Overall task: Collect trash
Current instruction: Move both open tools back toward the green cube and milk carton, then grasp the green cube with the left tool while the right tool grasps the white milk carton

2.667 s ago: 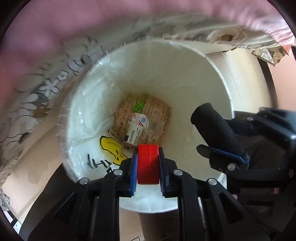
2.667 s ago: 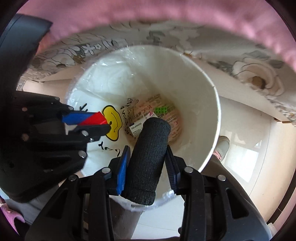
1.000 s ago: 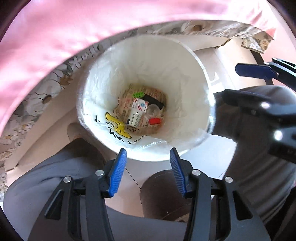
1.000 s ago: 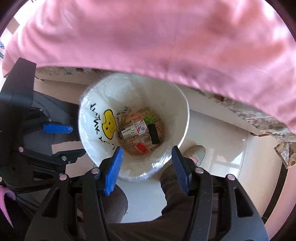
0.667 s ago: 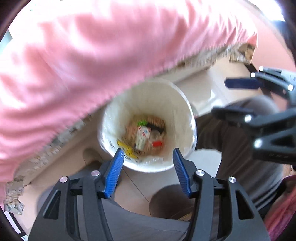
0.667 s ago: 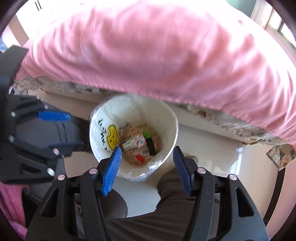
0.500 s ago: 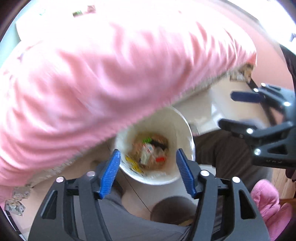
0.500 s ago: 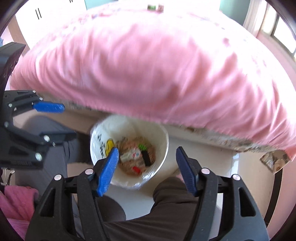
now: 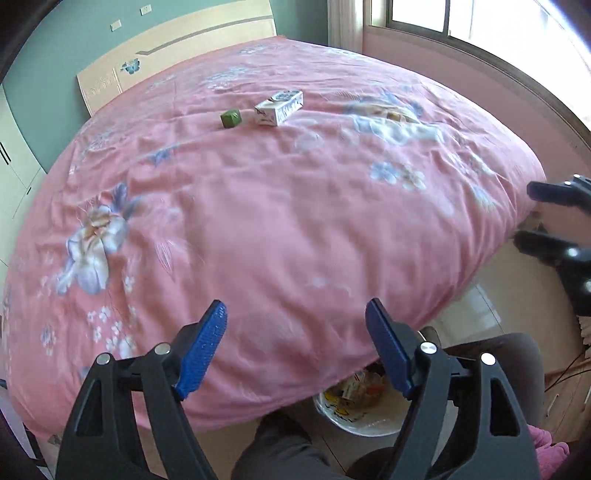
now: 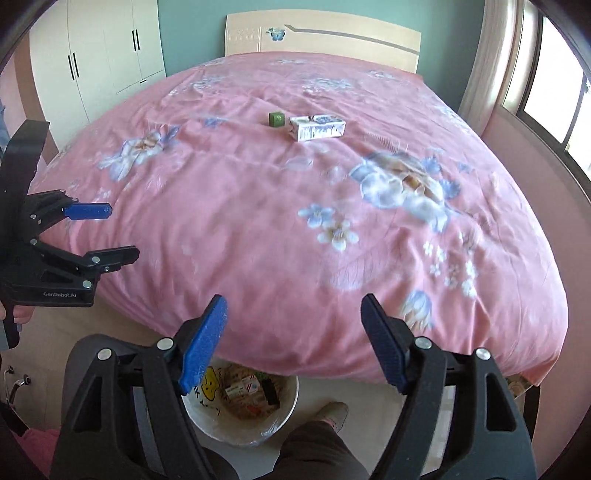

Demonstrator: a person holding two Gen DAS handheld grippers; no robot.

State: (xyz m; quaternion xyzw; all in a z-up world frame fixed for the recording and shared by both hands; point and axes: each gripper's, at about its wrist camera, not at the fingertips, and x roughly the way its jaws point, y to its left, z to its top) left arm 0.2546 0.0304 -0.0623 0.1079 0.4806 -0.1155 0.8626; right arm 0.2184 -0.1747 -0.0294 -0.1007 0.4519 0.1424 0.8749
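Note:
A white carton [image 9: 279, 107] [image 10: 317, 127] and a small green cube [image 9: 231, 118] [image 10: 276, 119] lie side by side far up the pink floral bed [image 9: 258, 206] [image 10: 295, 206]. A white trash bin [image 9: 364, 419] [image 10: 240, 424] with several pieces of trash in it stands on the floor at the bed's near edge. My left gripper [image 9: 295, 347] is open and empty over the bed's near edge; it also shows at the left of the right wrist view [image 10: 101, 232]. My right gripper [image 10: 293, 339] is open and empty, and shows at the right edge of the left wrist view [image 9: 535, 216].
A wooden headboard [image 10: 321, 35] closes the far end of the bed. White wardrobes [image 10: 99, 55] stand at the far left and a window [image 9: 480, 26] at the right. The person's legs [image 10: 314, 446] are beside the bin on the pale floor.
Both grippers let go of a red block and a black roll into the bin. They then rose from the bin and tilted up over the bed, both open.

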